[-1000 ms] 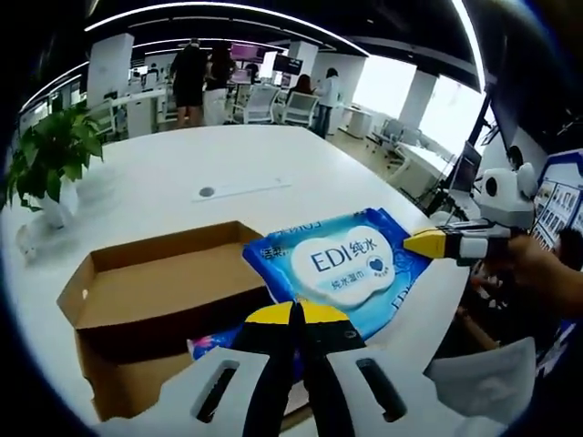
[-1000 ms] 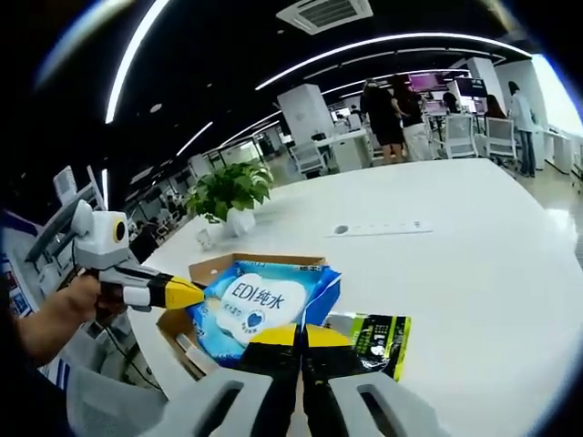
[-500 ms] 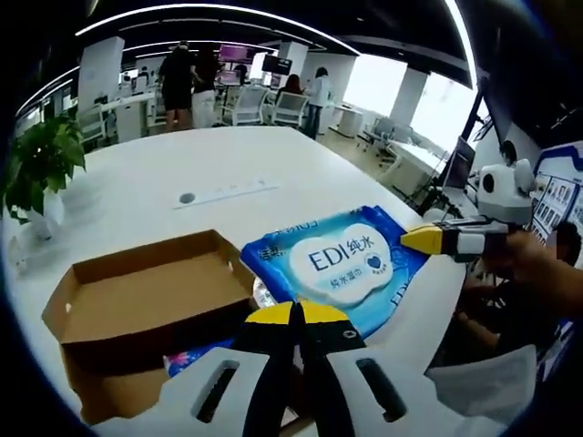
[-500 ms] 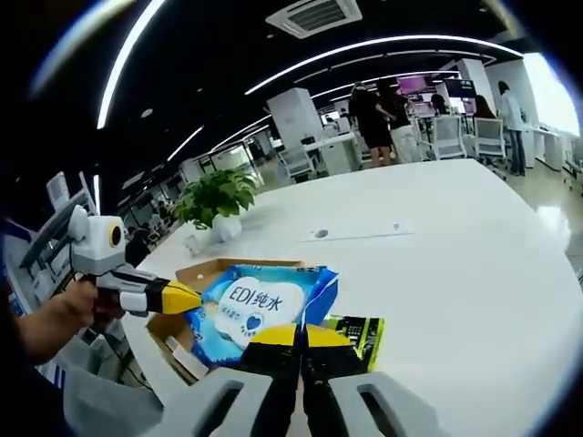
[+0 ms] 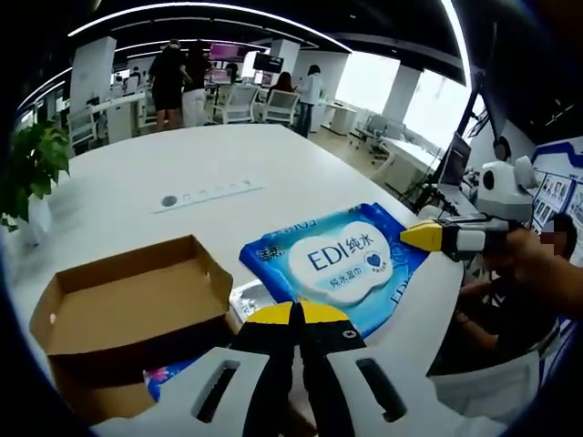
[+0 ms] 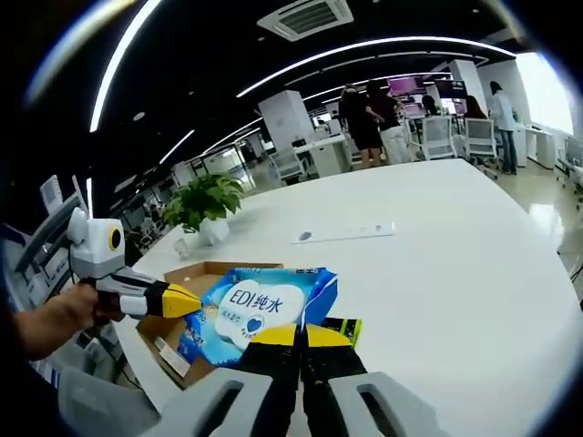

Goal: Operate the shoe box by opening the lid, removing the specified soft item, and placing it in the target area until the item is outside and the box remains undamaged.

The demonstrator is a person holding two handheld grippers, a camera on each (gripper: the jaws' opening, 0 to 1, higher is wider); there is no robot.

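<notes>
Open-plan office surroundings, with a large white tabletop (image 5: 182, 164) carrying an open cardboard shoe box (image 5: 127, 309) whose lid is off or folded back. Both tools grip one blue wet-wipe pack (image 5: 342, 264), held in the air beside and slightly above the box: the left tool (image 5: 296, 314) has its jaws together on the pack's near edge, and the right tool (image 6: 301, 335) is likewise clamped on the opposite edge, its yellow tip also showing in the left gripper view at the pack's far right corner. Judged step: the soft item is out of the box and being carried toward a placing spot. Next move calls for both tools to travel together to bare tabletop, lower the pack flat, then release. The pack lies face up, roughly level, its long axis running between the two tools, printed label readable from the left tool's side. A dark green-and-black packet (image 6: 339, 326) lies just behind the right tool's tips.
</notes>
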